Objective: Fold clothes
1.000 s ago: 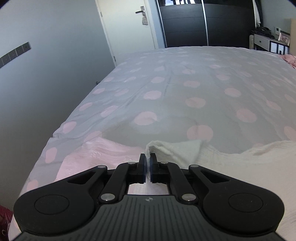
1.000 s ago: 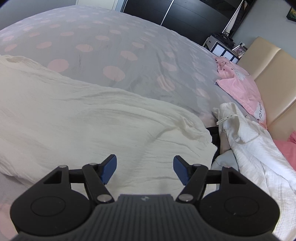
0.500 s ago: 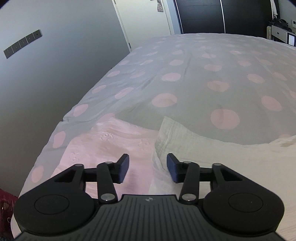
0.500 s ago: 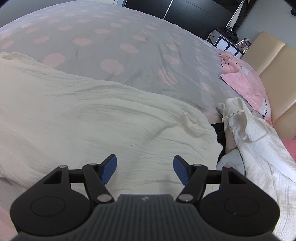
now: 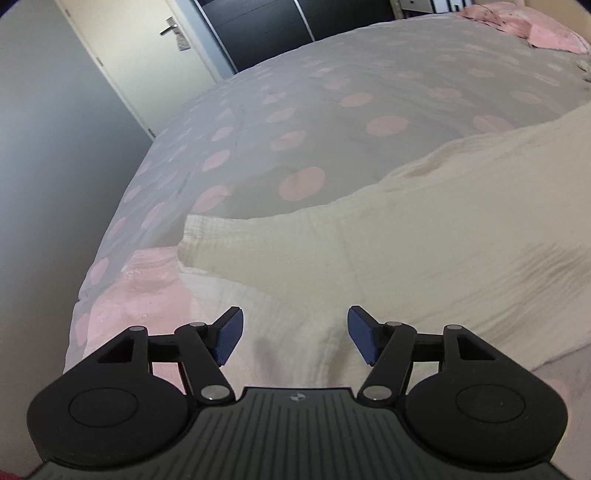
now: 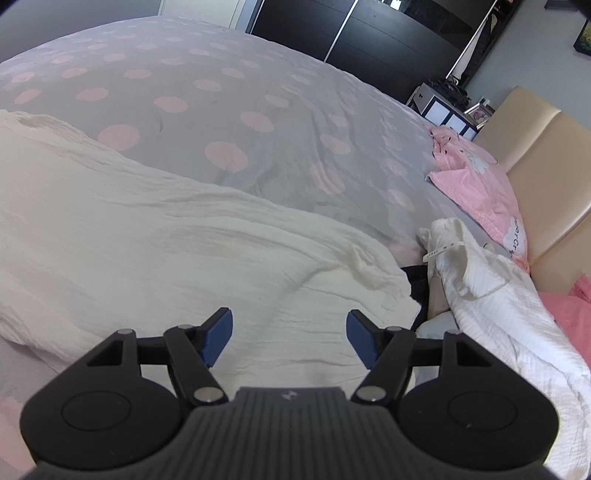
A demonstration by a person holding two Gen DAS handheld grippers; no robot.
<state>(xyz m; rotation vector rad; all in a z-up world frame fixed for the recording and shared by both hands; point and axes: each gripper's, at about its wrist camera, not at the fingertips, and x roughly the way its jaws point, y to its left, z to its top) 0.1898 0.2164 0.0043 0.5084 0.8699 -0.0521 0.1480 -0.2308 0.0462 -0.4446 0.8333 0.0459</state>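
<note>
A cream crinkled garment (image 5: 424,236) lies spread on the bed, its sleeve end (image 5: 199,236) pointing left over a pink garment (image 5: 147,288). My left gripper (image 5: 293,338) hovers above the cream cloth near that sleeve, its jaws opening, nothing between them. The same cream garment (image 6: 166,254) fills the lower left of the right wrist view. My right gripper (image 6: 290,338) stands open just above its right part, holding nothing.
The bed has a grey cover with pink dots (image 5: 332,110). A white garment (image 6: 498,306) and dark cloth (image 6: 415,280) lie heaped at the right, beside a pink pillow (image 6: 476,184) and a beige headboard (image 6: 546,177). A door (image 5: 147,48) and dark wardrobe (image 6: 369,33) stand beyond.
My left gripper let go of the cream sleeve end, opened wide, rolled and moved right along the garment. The right gripper has hardly moved and stays open.
</note>
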